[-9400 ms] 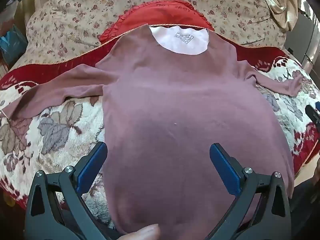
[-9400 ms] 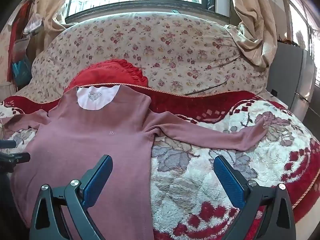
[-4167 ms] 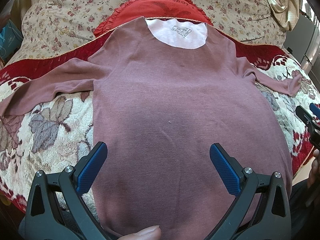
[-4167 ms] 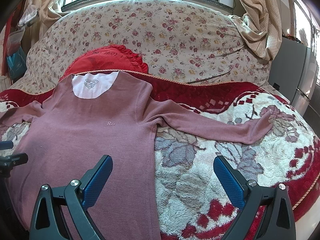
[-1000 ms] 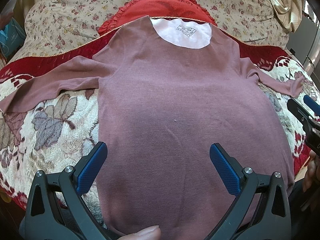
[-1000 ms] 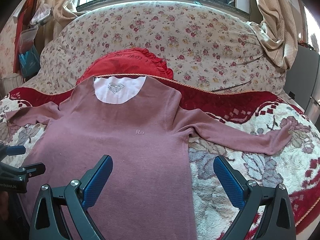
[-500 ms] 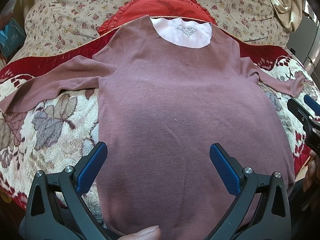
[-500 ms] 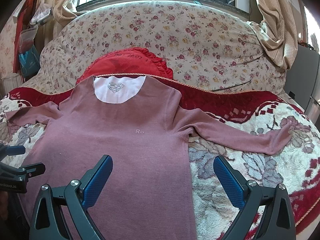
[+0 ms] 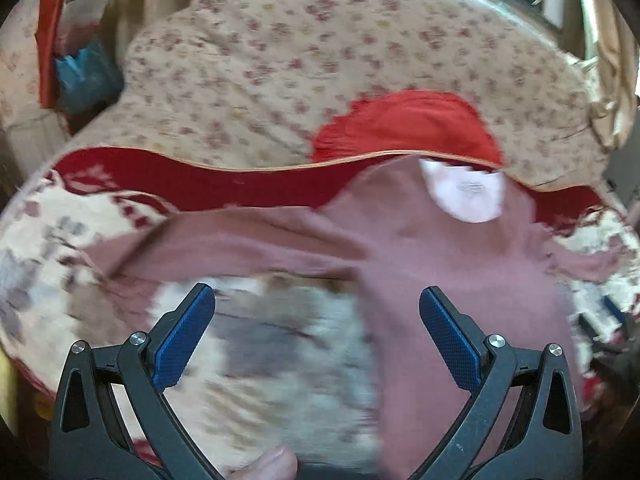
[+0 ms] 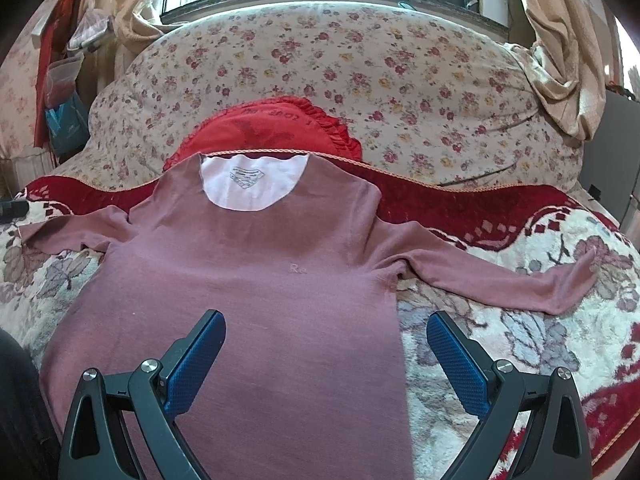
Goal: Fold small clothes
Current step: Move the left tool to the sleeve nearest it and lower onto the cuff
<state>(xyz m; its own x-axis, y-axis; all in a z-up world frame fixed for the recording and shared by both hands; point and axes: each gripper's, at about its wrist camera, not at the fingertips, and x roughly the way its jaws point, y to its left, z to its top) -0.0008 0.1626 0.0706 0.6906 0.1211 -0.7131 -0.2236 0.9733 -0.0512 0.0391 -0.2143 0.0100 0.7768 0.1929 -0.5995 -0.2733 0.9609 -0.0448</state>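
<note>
A mauve long-sleeved top (image 10: 248, 280) lies flat and face up on a flowered blanket, collar away from me, both sleeves spread out. Its white inner neck panel (image 10: 252, 184) shows. My right gripper (image 10: 326, 350) is open and empty over the lower right part of the body, near its right side edge. My left gripper (image 9: 316, 330) is open and empty over the blanket, below the left sleeve (image 9: 224, 244) and left of the body (image 9: 460, 280). The left wrist view is blurred by motion.
A red frilled cushion (image 10: 264, 128) sits behind the collar against a flowered quilt (image 10: 400, 72). The blanket (image 10: 520, 340) has a red border. A window and curtains (image 10: 560, 32) stand behind. A grey cabinet (image 10: 612, 160) is at the right.
My left gripper has swung to the left, off the body of the top and toward the left sleeve. My right gripper has shifted left, over the top's right side.
</note>
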